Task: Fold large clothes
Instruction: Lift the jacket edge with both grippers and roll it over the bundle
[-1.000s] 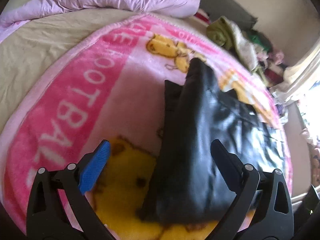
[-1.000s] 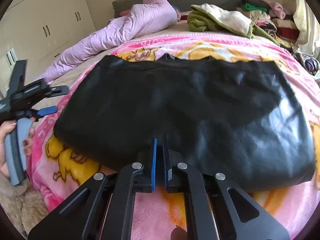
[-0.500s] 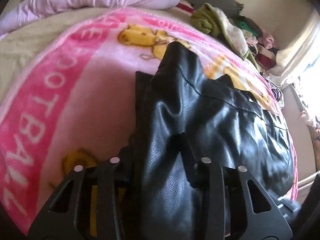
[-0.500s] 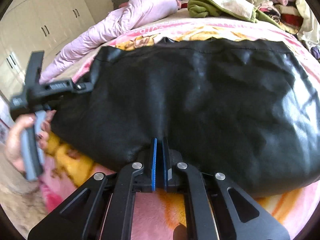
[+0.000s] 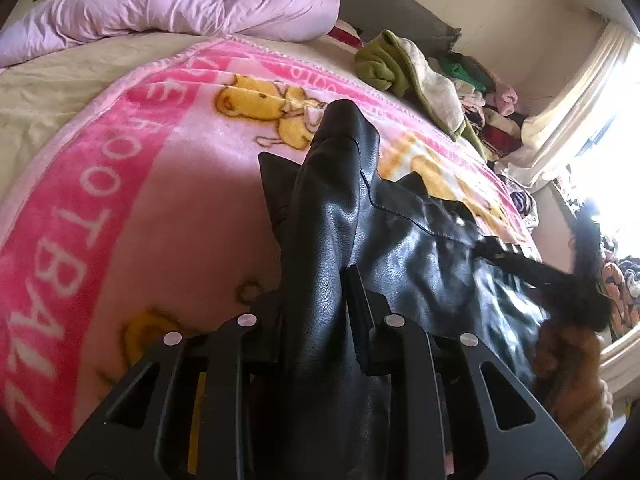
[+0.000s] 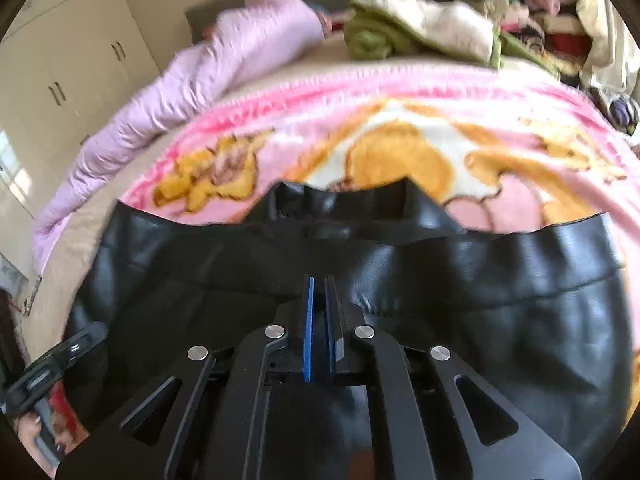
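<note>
L gripper (image 5: 316, 300) clamped on raised fold of black leather garment (image 5: 420, 248); R gripper (image 6: 319, 312) pinched shut on its near edge. Garment lies mid pink blanket (image 5: 132, 184), partly lifted.

Black leather-look garment (image 5: 400, 248), glossy and creased, with stitched seams; spread across pink cartoon blanket (image 5: 132, 184) on bed. One edge bunched into a raised ridge, pinched in left claw (image 5: 312, 300); near edge clamped by right claw (image 6: 319, 320).
</note>
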{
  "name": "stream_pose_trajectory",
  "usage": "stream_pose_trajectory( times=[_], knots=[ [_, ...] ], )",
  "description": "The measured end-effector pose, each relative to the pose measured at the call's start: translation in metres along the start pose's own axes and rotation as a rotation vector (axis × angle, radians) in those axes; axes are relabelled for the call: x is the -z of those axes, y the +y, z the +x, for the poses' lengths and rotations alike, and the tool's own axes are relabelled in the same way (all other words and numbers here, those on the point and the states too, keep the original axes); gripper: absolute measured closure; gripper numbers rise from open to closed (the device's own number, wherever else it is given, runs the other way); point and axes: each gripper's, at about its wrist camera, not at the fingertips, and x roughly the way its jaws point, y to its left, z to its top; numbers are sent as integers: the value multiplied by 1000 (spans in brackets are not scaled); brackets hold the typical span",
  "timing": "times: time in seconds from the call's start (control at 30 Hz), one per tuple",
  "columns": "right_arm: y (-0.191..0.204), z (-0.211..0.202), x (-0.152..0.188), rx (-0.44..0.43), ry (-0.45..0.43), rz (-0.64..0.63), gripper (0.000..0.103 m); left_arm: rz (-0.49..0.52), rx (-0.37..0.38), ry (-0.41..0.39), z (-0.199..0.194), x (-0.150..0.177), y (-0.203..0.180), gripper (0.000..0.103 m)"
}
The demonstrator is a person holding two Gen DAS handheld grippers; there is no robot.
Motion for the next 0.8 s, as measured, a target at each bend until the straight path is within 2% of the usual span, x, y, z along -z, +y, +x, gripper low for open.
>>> stream_pose_trajectory(
  times=[0.07, 0.2, 0.27, 0.33, 0.37, 0.4, 0.5, 0.57, 0.7, 0.8],
  knots=[
    [-1, 15, 6, 15, 39, 2, 99, 0, 15, -4, -1, -1, -1, 87],
    [1, 23, 15, 38, 45, -17, 99, 13, 31, -18, -3, -4, -7, 88],
    [-3, 20, 13, 14, 47, 7, 99, 14, 36, -26, -6, -5, -9, 88],
    [-6, -6, 14, -46, 14, 43, 98, 13, 50, -37, -10, -6, -10, 88],
    [-4, -32, 21, -108, -28, 36, 98, 13, 56, -39, -11, -6, -10, 88],
    [-1, -47, 28, -124, -52, 18, 98, 14, 61, -42, -12, -6, -11, 88],
    [10, -91, 65, -105, -98, -66, 98, 17, 70, -46, -15, -8, -13, 88],
    [11, -103, 91, -97, -85, -84, 98, 22, 72, -49, -17, -8, -16, 88],
    [6, -82, 132, -67, 0, -99, 98, 24, 68, -50, -18, -7, -17, 88],
    [10, -70, 141, -33, -6, -97, 98, 33, 62, -50, -18, -7, -21, 88]
  ],
)
